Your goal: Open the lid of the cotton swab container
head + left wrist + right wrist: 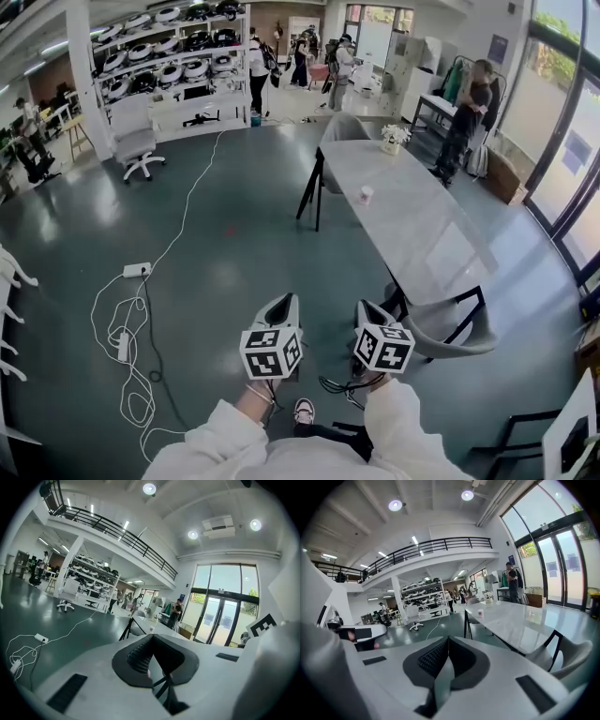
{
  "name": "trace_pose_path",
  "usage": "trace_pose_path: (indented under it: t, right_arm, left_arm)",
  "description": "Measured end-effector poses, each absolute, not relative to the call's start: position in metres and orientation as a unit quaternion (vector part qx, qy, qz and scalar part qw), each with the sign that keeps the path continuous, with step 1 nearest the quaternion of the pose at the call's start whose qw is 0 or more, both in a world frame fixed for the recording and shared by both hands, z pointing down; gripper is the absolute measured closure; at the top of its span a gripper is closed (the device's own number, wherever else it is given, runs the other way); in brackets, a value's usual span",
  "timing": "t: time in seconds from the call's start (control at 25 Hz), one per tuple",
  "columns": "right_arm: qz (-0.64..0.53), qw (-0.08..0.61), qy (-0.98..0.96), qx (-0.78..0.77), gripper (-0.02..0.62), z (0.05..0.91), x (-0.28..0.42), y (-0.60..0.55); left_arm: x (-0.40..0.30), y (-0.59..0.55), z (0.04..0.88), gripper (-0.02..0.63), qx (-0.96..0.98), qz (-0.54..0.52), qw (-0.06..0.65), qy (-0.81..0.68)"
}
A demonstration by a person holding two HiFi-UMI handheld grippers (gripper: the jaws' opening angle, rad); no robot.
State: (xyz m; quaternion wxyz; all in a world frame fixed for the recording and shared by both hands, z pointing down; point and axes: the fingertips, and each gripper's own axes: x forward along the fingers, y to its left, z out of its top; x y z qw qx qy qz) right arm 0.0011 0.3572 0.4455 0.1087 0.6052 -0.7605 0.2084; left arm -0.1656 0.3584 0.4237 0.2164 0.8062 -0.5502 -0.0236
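Note:
A small white container with a pinkish label stands on the long grey table, far ahead of me. It also shows small in the right gripper view and in the left gripper view. Both grippers hang in the air over the floor, well short of the table. My left gripper is shut, with nothing between its jaws. My right gripper is to its right, also shut and empty. Both point toward the table.
A flower pot sits at the table's far end. Grey chairs stand at the near end and the far end. A white cable with a power strip lies on the floor to the left. Shelves and several people are at the back.

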Motion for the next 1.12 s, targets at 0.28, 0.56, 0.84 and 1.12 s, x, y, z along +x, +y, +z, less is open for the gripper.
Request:
trace_pose_path:
  t: [0.28,0.56,0.84,1.12]
  right_arm:
    - [0.215,0.117,-0.765,0.596,0.535,0.448,0.02,0.303]
    - [0.221,0.111,-0.77,0.589,0.535,0.455,0.036,0.253]
    - [0.226,0.102,-0.77,0.588,0.535,0.455,0.055,0.207]
    - [0.233,0.104,-0.767,0.589,0.535,0.47,0.063,0.183]
  left_arm:
    - [-0.145,0.307,0.43,0.598,0.802,-0.013,0.225,-0.554]
    - [-0.13,0.256,0.43,0.598,0.802,-0.008,0.217,-0.557]
    - [-0.106,0.212,0.425,0.598,0.812,0.002,0.202,-0.548]
    - [-0.096,0.185,0.438,0.598,0.812,0.012,0.207,-0.546]
